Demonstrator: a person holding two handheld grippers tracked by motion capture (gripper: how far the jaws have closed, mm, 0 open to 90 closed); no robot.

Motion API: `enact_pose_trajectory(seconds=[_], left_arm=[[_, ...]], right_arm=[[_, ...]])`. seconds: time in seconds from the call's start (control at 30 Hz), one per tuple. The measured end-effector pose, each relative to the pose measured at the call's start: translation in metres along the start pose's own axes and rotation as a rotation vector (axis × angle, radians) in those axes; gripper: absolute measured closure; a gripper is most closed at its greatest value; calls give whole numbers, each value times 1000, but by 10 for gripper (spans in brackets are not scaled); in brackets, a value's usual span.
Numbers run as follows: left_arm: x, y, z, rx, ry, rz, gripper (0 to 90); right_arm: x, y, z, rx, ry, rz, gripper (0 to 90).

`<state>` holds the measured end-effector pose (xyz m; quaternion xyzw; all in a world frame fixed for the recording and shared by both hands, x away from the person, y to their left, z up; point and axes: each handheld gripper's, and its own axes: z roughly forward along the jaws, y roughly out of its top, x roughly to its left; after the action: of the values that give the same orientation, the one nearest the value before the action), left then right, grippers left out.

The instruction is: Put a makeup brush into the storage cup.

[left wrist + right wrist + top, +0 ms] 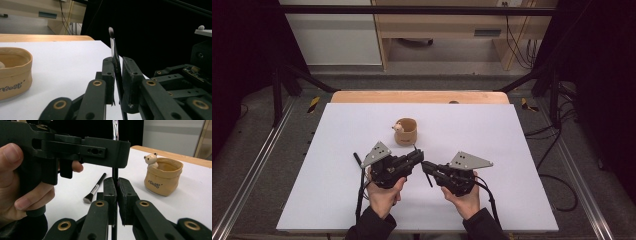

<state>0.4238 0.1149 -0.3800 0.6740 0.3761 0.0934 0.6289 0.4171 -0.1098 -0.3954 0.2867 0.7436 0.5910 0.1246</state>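
Both grippers clench one thin makeup brush (115,62): left gripper (418,156) and right gripper (426,166) meet mid-tabletop, its lower handle hidden between their jaws.

- A tan pot (406,131), soft-sided like a folded bag, stands upright on the counter (472,125) towards its far half; dark lettering runs across its front.
- A small bear figure (150,160) peeks over the pot's rim on one side.
- A loose brush (95,188) with a black handle, silver ferrule and dark bristles lies flat on the counter, well apart from the pot.
- The counter has a white top; a wooden edge (419,96) shows along its far side.
- A black frame bar (412,9) crosses overhead.
- A light wooden cabinet (437,25) stands on the floor beyond.
- Black cables (557,135) trail on the floor at the right.
- A metal rail (252,170) runs along the floor at the left.
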Motion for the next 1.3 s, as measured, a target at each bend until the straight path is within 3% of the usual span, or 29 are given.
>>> enact_pose_trajectory(seconds=[0.2, 0.53, 0.8, 1.3], left_arm=[[-1, 0, 0, -3, -26, -12, 841], [-3, 0, -2, -5, -26, 18, 845], [-1, 3, -6, -1, 18, 82, 844], [14, 11, -28, -8, 96, 135, 842]], right_arm=[[1, 0, 1, 0, 2, -2, 857], [2, 0, 2, -3, 7, -7, 842], [1, 0, 2, -9, 0, -5, 691], [-14, -1, 1, 16, -94, 19, 358]])
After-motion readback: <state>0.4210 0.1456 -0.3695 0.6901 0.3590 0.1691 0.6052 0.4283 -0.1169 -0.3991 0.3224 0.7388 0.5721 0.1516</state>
